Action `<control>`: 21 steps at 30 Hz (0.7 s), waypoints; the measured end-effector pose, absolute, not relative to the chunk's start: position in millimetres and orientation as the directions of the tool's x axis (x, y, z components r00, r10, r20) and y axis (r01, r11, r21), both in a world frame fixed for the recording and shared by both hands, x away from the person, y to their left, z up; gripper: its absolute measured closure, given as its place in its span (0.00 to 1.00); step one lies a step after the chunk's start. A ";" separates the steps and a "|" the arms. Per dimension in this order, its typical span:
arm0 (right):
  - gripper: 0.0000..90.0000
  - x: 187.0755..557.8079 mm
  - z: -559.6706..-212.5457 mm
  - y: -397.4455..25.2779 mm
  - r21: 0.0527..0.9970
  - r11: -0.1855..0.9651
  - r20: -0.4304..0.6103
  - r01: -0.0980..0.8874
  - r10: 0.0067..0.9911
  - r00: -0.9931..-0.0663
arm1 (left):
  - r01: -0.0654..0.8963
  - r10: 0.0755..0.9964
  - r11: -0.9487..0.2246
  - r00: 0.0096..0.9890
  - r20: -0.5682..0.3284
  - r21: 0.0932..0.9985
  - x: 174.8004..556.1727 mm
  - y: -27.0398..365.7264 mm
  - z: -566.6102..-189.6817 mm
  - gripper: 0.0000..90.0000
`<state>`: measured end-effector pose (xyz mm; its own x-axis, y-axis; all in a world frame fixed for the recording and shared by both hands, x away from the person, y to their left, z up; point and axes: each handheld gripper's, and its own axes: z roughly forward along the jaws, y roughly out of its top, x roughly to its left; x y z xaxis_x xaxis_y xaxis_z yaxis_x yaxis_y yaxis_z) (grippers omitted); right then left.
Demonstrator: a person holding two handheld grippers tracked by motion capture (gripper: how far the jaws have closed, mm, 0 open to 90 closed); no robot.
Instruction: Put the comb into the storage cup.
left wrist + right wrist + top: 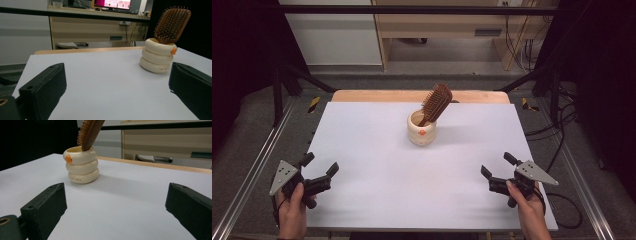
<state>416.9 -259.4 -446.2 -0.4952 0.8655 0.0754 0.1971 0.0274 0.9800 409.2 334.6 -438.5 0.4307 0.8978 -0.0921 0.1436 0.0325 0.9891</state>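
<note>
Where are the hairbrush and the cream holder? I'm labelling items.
hairbrush (pixel 437 101), high view, on its bristle head.
cream holder (pixel 157 56), left gripper view, on its middle ring.

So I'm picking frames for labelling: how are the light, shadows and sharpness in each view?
High view: even light on the white table, dark surroundings, a faint shadow right of the cup. Left gripper view: the hairbrush is fairly sharp, the near jaws soft and dark. Right gripper view: the cup casts a soft shadow rightward; the jaws are blurred.
</note>
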 end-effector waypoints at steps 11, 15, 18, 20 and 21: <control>0.04 416.7 -450.0 -249.4 0.982 0.045 0.059 0.183 0.849 -0.525 | 0.143 0.889 0.031 0.448 -0.092 0.989 408.9 331.7 -437.8 0.02; 0.04 416.9 -451.1 -246.1 0.982 0.051 0.053 0.180 0.846 -0.531 | 0.146 0.886 0.030 0.454 -0.094 0.989 408.8 331.0 -437.7 0.02; 0.04 416.5 -451.7 -243.8 0.982 0.051 0.053 0.180 0.844 -0.533 | 0.148 0.884 0.032 0.457 -0.098 0.988 408.7 330.8 -437.7 0.02; 0.04 416.8 -451.8 -242.5 0.984 0.054 0.047 0.172 0.844 -0.534 | 0.150 0.883 0.034 0.458 -0.099 0.988 408.6 330.7 -437.6 0.02; 0.04 416.9 -451.8 -241.8 0.984 0.055 0.045 0.169 0.842 -0.537 | 0.150 0.883 0.034 0.459 -0.100 0.988 408.6 330.6 -437.6 0.02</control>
